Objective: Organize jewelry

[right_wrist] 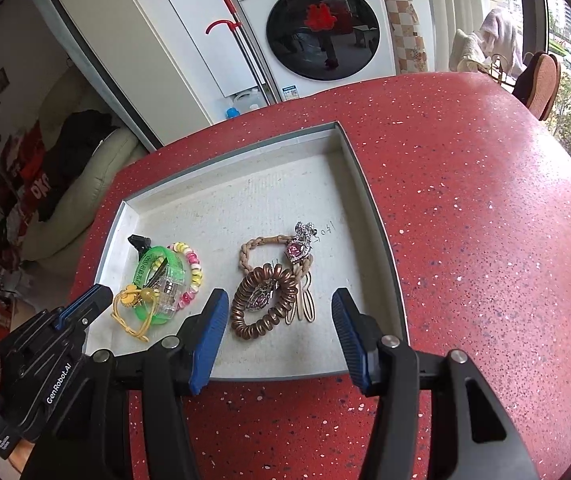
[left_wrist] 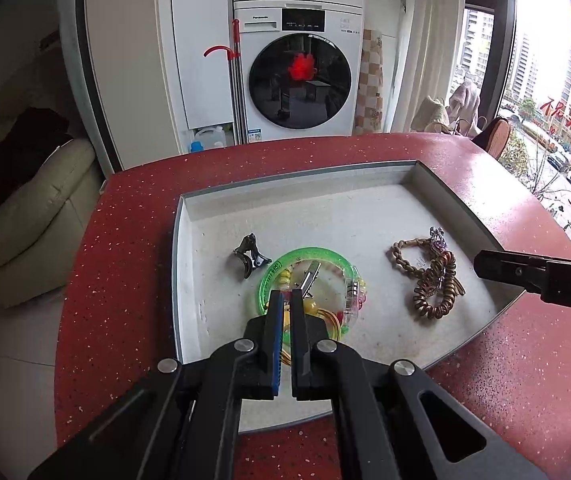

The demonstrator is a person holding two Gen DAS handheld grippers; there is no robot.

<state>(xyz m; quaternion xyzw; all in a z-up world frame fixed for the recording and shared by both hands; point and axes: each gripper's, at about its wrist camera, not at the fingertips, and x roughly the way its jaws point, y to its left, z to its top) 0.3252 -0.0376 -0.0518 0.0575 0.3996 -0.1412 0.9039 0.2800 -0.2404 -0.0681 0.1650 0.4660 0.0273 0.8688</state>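
While both grippers hang over the tray, the sorting looks largely done, judging by how the pieces lie.
Tray: a shallow white tray (right_wrist: pixel 369 200) sits on the red speckled counter (right_wrist: pixel 485 200); all the jewelry in view lies inside it, none on the counter.
Left pile: a dark claw clip (left_wrist: pixel 248 256) lies just beside the green bangle (left_wrist: pixel 285 264); a silver clip (left_wrist: pixel 311 276), a pastel bead bracelet (right_wrist: pixel 193 276) and a yellow elastic tie (right_wrist: pixel 129 312) are heaped with the bangle.
Left gripper (left_wrist: pixel 285 300): jaws clenched, nothing visibly between them, tips over the bangle.
Right pile: a braided bracelet (right_wrist: pixel 253 248), a pink-stone brooch (right_wrist: pixel 297 248) and a copper coil hair tie (right_wrist: pixel 261 300) overlap, well apart from the left pile.
Right gripper (right_wrist: pixel 277 312): jaws released, standing wide on either side of the coil tie, gripping nothing.
Left to do: perhaps only tidying within each pile; I cannot tell what final arrangement is wanted.
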